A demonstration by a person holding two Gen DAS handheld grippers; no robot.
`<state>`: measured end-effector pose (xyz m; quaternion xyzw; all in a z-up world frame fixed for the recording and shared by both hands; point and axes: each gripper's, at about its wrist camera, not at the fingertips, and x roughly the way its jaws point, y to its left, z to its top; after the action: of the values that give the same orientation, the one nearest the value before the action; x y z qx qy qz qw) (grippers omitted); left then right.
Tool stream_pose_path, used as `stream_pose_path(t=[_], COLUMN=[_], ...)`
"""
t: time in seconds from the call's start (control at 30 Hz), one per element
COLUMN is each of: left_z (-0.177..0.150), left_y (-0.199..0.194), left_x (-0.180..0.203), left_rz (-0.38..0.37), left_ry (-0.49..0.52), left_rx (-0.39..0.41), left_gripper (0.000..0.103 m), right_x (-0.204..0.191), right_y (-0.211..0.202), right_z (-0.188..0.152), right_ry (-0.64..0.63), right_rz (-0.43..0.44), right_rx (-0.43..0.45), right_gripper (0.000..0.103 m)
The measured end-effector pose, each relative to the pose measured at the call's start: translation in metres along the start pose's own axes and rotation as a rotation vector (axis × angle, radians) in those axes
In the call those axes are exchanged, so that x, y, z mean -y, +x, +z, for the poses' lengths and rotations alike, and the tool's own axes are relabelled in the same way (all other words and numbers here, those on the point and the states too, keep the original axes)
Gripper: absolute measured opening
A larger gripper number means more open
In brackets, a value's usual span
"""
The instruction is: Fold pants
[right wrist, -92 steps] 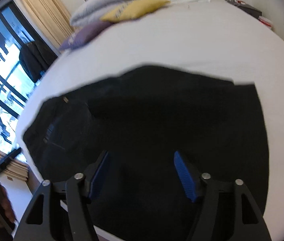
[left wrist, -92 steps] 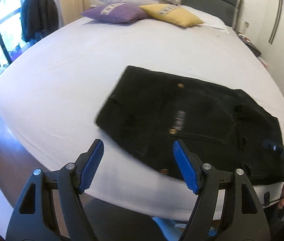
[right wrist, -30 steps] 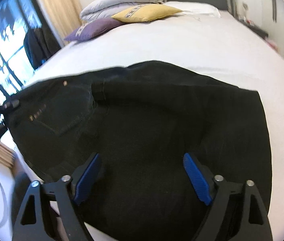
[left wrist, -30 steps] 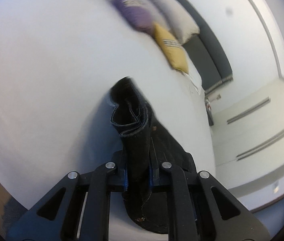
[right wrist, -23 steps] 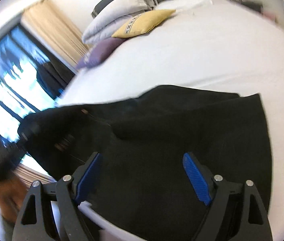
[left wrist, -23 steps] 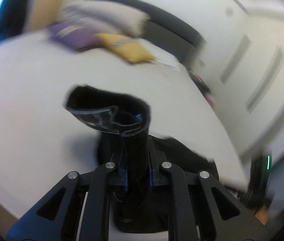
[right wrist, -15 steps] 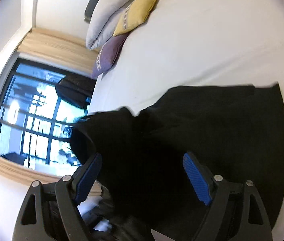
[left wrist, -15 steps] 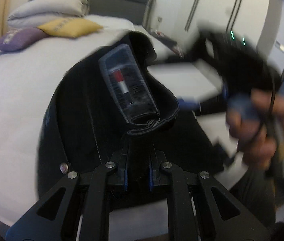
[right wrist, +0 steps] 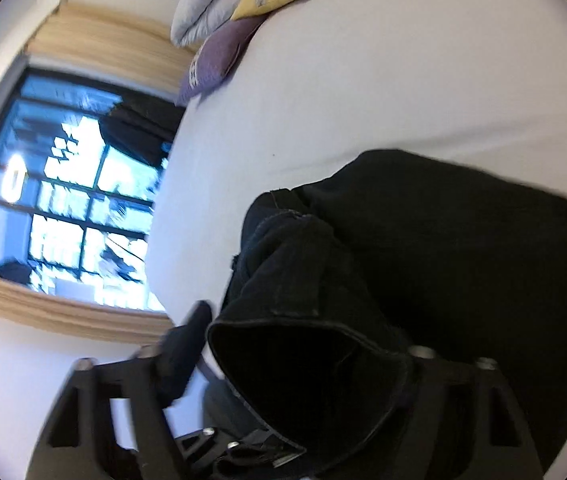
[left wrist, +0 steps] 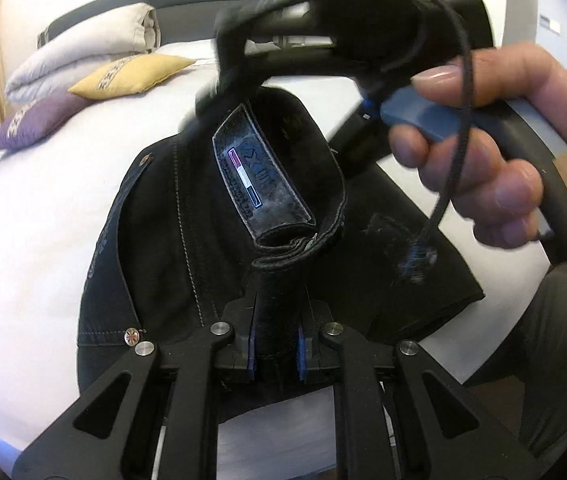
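One pair of black pants [left wrist: 187,248] lay on the white bed [left wrist: 23,220], its waistband end pulled up off the sheet toward the lower centre of the left wrist view. That lifted fold, leather label [left wrist: 255,184] facing the lens, rose straight from the left gripper [left wrist: 275,354], whose blue pads were clamped on the denim. Just above it, at upper right, a hand [left wrist: 495,148] carried the right gripper [right wrist: 299,372] in over the same fold. In the right wrist view its jaws had just been closing with the waistband between them; blur hid whether the pads pressed, so that grip could not be told. Judging from this, both tools crowded one end, while the legs trailed away toward the pillows [left wrist: 83,60]
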<state>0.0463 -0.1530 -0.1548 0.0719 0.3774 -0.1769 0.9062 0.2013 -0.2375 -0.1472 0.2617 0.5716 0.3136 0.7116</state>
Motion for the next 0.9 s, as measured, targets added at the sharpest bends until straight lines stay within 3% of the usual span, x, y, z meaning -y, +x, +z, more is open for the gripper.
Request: stream_pose_path(t=[0.03, 0.1, 0.37, 0.5, 0.73, 0.9], left_z=[0.002, 0.004, 0.025, 0.040, 0.046, 0.050], left_y=[0.000, 0.000, -0.002, 0.018, 0.064, 0.077], left_x=[0.003, 0.008, 0.049, 0.079, 0.107, 0.112], left_rz=[0.014, 0.026, -0.010, -0.021, -0.019, -0.009], left_ry=[0.016, 0.035, 0.117, 0.166, 0.239, 0.266], left_rx=[0.003, 0.008, 0.028, -0.010, -0.100, -0.110], left_gripper=[0.012, 0.012, 0.012, 0.013, 0.014, 0.015], right_x=[-0.002, -0.002, 0.025, 0.056, 0.116, 0.131], right_y=[0.000, -0.005, -0.045, -0.063, -0.062, -0.057], right_z=[0.003, 0.004, 0.007, 0.005, -0.004, -0.003], right_ry=[-0.027, -0.048, -0.056, -0.011, 0.106, 0.127], right_rz=[-0.020, -0.029, 0.002, 0.030, 0.020, 0.030], right_rx=[-0.003, 0.003, 0.064, 0.088, 0.095, 0.090], right_gripper=[0.034, 0.019, 0.017, 0.017, 0.017, 0.017])
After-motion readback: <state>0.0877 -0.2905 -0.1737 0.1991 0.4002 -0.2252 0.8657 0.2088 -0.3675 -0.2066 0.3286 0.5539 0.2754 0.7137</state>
